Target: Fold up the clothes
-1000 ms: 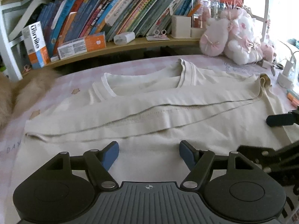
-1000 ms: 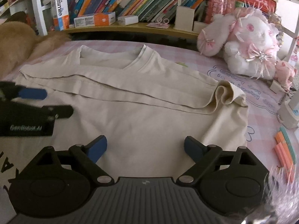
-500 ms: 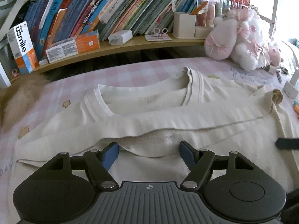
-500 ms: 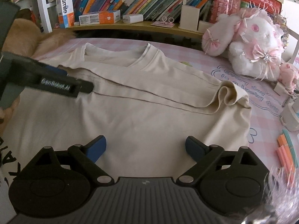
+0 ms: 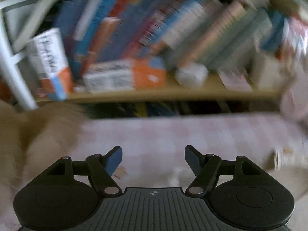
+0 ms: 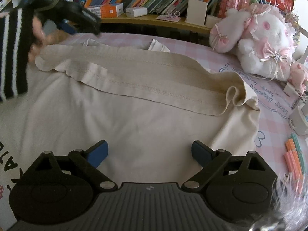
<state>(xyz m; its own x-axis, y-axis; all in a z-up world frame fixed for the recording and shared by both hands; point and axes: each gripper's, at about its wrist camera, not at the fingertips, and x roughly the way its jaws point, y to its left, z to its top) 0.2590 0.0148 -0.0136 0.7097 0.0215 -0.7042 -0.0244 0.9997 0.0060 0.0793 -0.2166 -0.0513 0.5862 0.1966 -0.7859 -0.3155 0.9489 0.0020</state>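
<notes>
A cream T-shirt (image 6: 134, 115) lies spread on the pink checked cloth (image 6: 211, 53). Its stitched hem band (image 6: 154, 80) is folded across it, and only a bit of the collar (image 6: 157, 46) shows behind. My right gripper (image 6: 149, 150) hovers open over the shirt's near part, holding nothing. A hand in a striped sleeve (image 6: 11, 53) holds my left gripper (image 6: 84, 24) at the shirt's far left corner. In the blurred left wrist view the left gripper (image 5: 153, 156) is open over the bare cloth. A pale shirt edge (image 5: 288, 175) lies at its lower right.
A bookshelf (image 5: 154, 94) of books and boxes runs along the back. A white-and-pink plush bunny (image 6: 259, 44) sits at the right rear. Something tan and furry (image 5: 38, 134) lies at the left. Coloured pens (image 6: 294, 157) and a white box (image 6: 300, 119) occupy the right edge.
The left gripper has swung away to the far left, past the shirt's back edge, blurring its view. The hem fold now covers most of the collar. The right gripper has hardly moved.
</notes>
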